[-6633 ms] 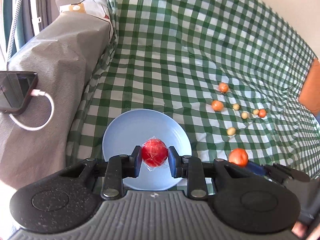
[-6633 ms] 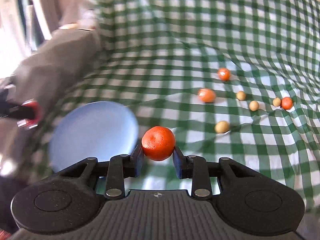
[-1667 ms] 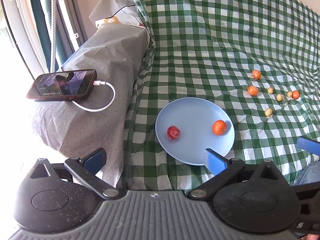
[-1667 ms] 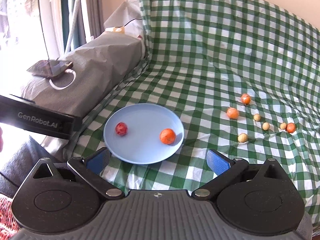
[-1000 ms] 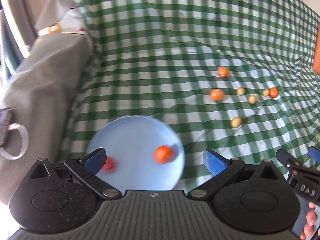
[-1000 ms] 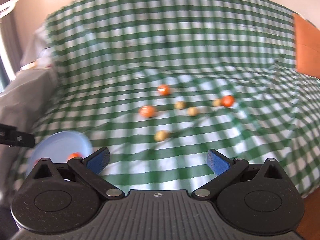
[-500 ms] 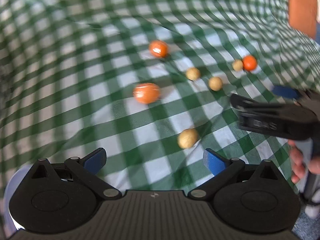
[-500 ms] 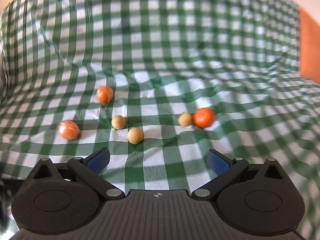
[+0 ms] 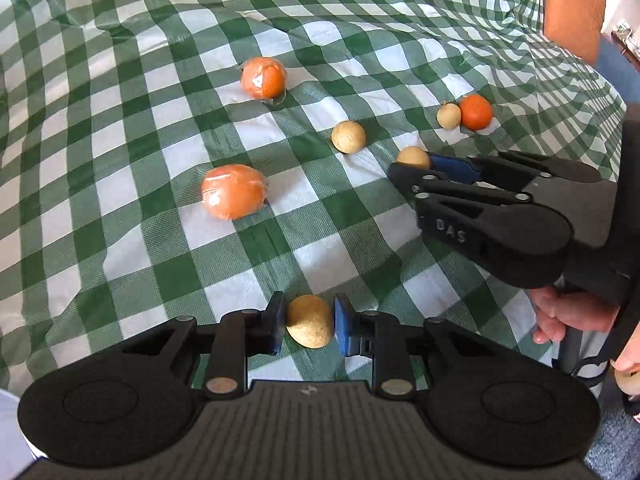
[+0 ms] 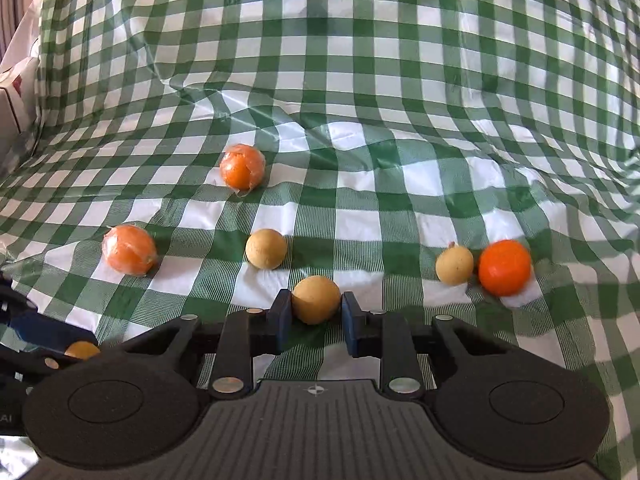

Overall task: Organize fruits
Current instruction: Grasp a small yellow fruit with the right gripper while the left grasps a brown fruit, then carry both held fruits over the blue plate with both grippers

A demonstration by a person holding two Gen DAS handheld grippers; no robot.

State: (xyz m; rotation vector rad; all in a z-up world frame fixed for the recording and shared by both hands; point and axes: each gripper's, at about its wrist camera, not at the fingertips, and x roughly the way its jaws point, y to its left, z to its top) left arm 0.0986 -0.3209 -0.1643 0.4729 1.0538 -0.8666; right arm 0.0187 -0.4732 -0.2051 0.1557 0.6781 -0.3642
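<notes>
Small fruits lie on a green-and-white checked cloth (image 9: 120, 112). My left gripper (image 9: 309, 328) is shut on a tan round fruit (image 9: 310, 326) resting on the cloth. My right gripper (image 10: 313, 314) is shut on another tan fruit (image 10: 316, 299); it also shows in the left wrist view (image 9: 412, 157). Two plastic-wrapped oranges (image 9: 234, 191) (image 9: 264, 78) lie to the left. A loose tan fruit (image 9: 348, 136) lies between them and the right gripper. A bare orange (image 10: 505, 267) touches one more tan fruit (image 10: 454, 266) at the right.
The cloth is wrinkled and rises at the back. An orange cushion (image 9: 576, 4) sits at the far right. A sliver of the blue plate's rim (image 9: 8, 420) shows at the lower left. A hand (image 9: 568, 316) holds the right gripper's handle.
Both grippers moved away from the plate to the loose fruits, lowered, and closed from wide open, each onto a tan fruit.
</notes>
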